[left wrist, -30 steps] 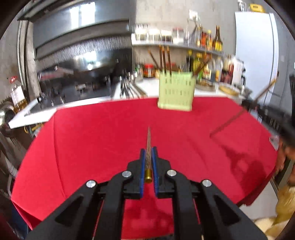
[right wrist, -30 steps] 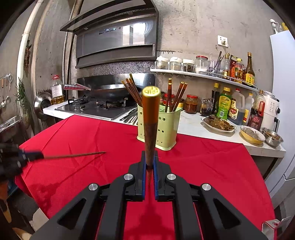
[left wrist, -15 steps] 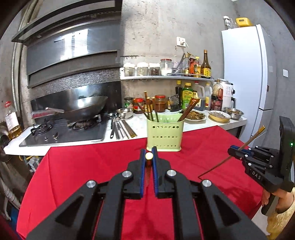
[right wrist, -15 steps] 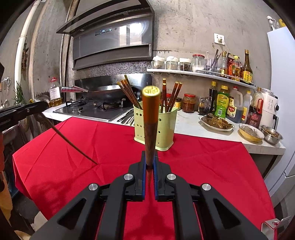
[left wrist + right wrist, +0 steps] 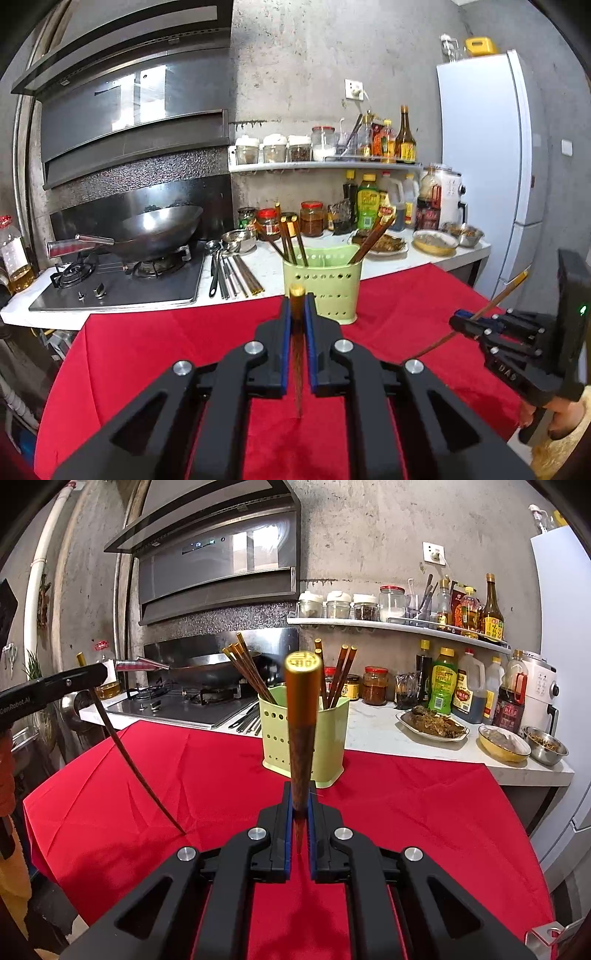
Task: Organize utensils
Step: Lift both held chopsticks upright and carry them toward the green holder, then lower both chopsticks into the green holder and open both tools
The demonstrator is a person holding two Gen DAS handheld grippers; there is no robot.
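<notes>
My left gripper [image 5: 296, 308] is shut on a brown chopstick [image 5: 297, 354]. Its gold end stands up between the pads and its thin tip hangs down over the red tablecloth [image 5: 147, 350]. Straight ahead stands the pale green holder [image 5: 320, 282] with several chopsticks in it. My right gripper [image 5: 301, 794] is shut on a second chopstick [image 5: 302, 716], held upright with its gold cap on top, in front of the green holder [image 5: 275, 731]. In the right wrist view the left gripper [image 5: 94, 674] is at the left, with its chopstick [image 5: 136, 768] slanting down to the cloth.
Behind the table runs a white counter [image 5: 273, 266] with loose spoons and chopsticks [image 5: 232, 273], a gas hob with a wok [image 5: 159, 230], jars, bottles and dishes of food [image 5: 432, 722]. A white fridge [image 5: 480, 166] stands at the right. A hand [image 5: 554, 428] holds the right gripper.
My left gripper rose and came up to face the holder. Its chopstick swung from lying level to hanging steeply with the tip down. The right gripper stayed about where it was.
</notes>
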